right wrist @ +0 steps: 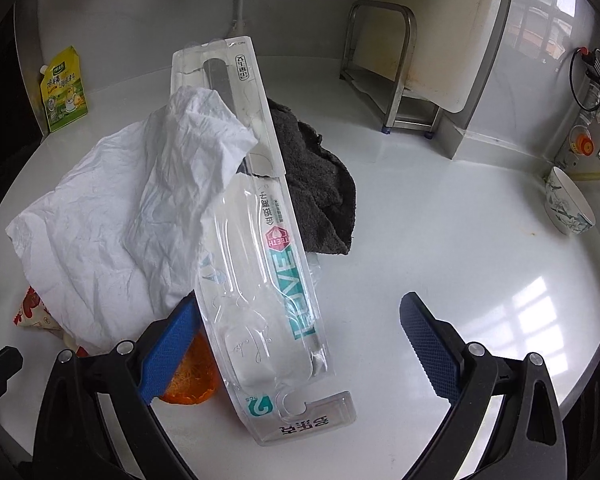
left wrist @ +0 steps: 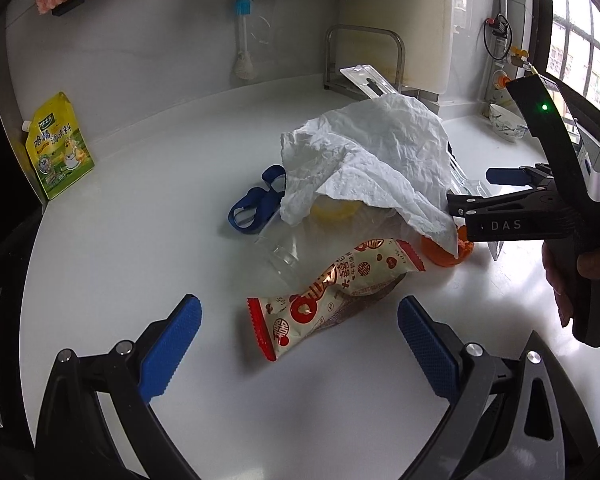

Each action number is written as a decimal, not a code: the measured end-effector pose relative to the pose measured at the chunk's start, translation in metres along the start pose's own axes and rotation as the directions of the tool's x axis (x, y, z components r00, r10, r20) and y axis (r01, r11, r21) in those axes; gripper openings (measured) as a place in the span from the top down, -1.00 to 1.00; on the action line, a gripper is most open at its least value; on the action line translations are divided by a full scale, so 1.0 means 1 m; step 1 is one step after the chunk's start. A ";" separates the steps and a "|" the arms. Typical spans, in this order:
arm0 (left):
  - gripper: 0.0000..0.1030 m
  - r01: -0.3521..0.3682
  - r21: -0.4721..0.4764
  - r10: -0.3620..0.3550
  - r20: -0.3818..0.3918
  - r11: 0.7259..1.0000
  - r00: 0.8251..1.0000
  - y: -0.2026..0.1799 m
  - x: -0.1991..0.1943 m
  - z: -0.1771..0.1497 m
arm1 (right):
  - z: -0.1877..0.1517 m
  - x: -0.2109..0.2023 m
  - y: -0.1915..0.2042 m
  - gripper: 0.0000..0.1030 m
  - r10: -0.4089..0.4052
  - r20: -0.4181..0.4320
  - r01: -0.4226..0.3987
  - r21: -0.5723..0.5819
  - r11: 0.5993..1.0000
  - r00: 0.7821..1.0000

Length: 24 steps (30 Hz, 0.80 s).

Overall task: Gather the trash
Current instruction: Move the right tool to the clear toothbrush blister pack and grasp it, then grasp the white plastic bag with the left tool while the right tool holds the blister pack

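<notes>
A trash pile lies on the white counter [left wrist: 140, 240]. A crumpled white paper towel [left wrist: 368, 160] drapes over it, and a red-and-white snack wrapper [left wrist: 332, 292] lies in front, just beyond my open left gripper [left wrist: 300, 344]. Beside the wrapper are a clear plastic cup [left wrist: 284, 252] and an orange peel [left wrist: 444, 252]. My right gripper [left wrist: 480, 190] reaches into the pile from the right. In the right wrist view this gripper [right wrist: 300, 348] stands open, with a clear toothbrush blister pack [right wrist: 260, 240] lying between its fingers, untouched by the right one. The paper towel [right wrist: 140, 200] and peel [right wrist: 192, 380] sit by its left finger.
Blue scissors [left wrist: 256, 204] lie left of the pile and a dark grey cloth [right wrist: 316, 176] behind it. A yellow seasoning pouch [left wrist: 60, 148] stands at the far left. A metal rack [right wrist: 388, 64] with a cutting board stands at the back. A bowl [right wrist: 568, 208] is far right.
</notes>
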State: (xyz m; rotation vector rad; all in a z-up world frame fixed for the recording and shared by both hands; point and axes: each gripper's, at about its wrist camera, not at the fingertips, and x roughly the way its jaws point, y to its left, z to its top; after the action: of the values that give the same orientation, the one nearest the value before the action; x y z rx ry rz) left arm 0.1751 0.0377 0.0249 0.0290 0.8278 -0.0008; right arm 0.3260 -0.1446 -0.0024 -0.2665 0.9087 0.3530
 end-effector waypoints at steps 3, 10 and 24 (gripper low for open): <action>-0.88 -0.003 0.001 0.003 -0.001 1.000 1.000 0.000 0.001 0.000 | 0.004 0.005 0.002 -0.82 0.029 -0.004 -0.029 -0.013 1.000 1.000; -0.88 -0.005 -0.002 0.005 -0.007 1.000 1.000 -0.002 0.003 0.000 | 0.001 0.006 0.003 -0.01 0.103 -0.037 -0.103 -0.013 0.995 0.994; -0.88 0.007 -0.003 -0.007 0.013 1.000 1.000 -0.008 -0.005 0.001 | -0.023 -0.034 -0.020 0.06 0.119 0.077 -0.132 0.178 0.975 0.990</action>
State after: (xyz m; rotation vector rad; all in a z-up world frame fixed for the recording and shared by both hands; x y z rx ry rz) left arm 0.1721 0.0299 0.0286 0.0232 0.8148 -0.0064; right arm 0.2989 -0.1780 0.0127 -0.0277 0.8889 0.3900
